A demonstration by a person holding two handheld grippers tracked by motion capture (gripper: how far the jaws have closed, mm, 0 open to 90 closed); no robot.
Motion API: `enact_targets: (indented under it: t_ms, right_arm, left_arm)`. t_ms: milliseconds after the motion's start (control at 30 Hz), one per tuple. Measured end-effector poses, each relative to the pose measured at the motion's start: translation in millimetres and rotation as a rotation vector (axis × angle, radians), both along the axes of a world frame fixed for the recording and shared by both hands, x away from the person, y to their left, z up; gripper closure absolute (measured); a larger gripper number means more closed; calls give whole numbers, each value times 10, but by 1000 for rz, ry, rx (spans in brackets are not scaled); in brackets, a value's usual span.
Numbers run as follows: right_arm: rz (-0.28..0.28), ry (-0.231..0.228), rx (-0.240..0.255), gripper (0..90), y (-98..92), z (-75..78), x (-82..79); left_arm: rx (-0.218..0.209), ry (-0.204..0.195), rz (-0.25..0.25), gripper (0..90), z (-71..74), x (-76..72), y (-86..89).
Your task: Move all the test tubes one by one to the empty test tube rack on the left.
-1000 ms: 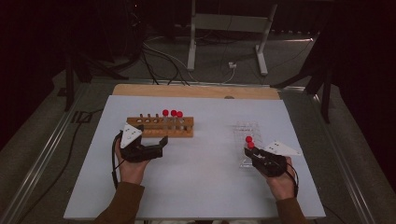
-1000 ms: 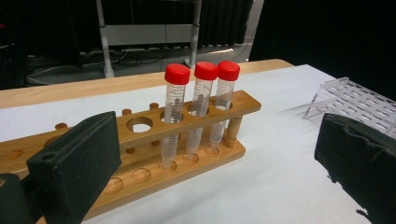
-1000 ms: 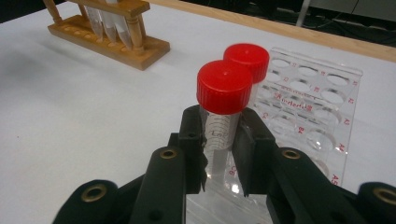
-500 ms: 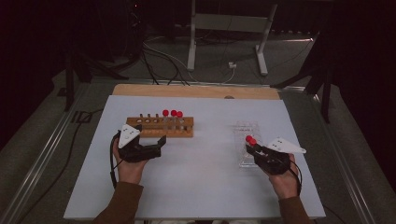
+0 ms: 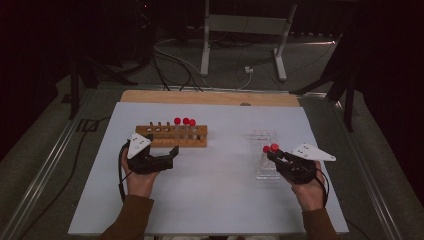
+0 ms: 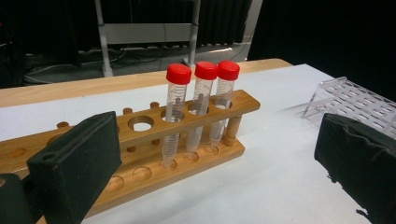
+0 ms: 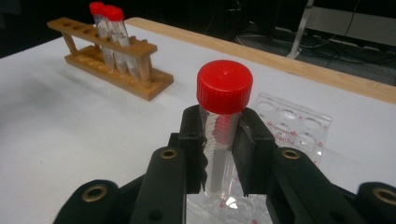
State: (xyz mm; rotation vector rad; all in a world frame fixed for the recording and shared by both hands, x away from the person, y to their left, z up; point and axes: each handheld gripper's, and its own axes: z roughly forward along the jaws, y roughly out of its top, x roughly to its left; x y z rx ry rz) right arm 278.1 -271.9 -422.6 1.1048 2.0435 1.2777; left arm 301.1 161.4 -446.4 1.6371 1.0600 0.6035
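Observation:
A wooden rack point(image 5: 172, 140) point(image 6: 140, 140) point(image 7: 116, 60) stands at the table's middle left with three red-capped tubes point(image 5: 185, 125) point(image 6: 201, 102) upright in its right end. Just in front of it my left gripper point(image 5: 157, 152) point(image 6: 219, 163) stands wide open with nothing between its jaws. My right gripper point(image 5: 275, 154) point(image 7: 222, 149) is shut on a clear tube with a red cap point(image 5: 274, 147) point(image 7: 224, 86), held upright over a clear plastic rack point(image 5: 262, 135) point(image 7: 294, 126). A second red cap point(image 5: 266, 149) shows right beside the held one.
The white table top point(image 5: 220, 200) ends in a wooden strip point(image 5: 210, 97) at the far edge. Beyond it lie cables and a metal stand point(image 5: 240, 30) on the dark floor. The wooden rack's left holes point(image 6: 140, 123) hold nothing.
My right gripper has risen a little with the tube in it. The left gripper has kept still.

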Motion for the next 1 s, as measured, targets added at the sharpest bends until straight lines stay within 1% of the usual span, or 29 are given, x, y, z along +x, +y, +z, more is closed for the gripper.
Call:
enact_targets:
  t_ms: [233,533,667,1000]
  right_arm:
    - [9,-16,14,744,-2,89,-15]
    - [34,-17,21,743,73,99,-6]
    - [50,-18,20,744,148,105,4]
    - [88,-20,30,744,355,151,62]
  left_arm:
    - [6,1,-6,13,-2,-4,-22]
    - [-1,3,-23,13,22,-16,-82]
    - [-6,-1,-42,13,36,-21,-149]
    - [10,4,-102,14,11,-8,-390]
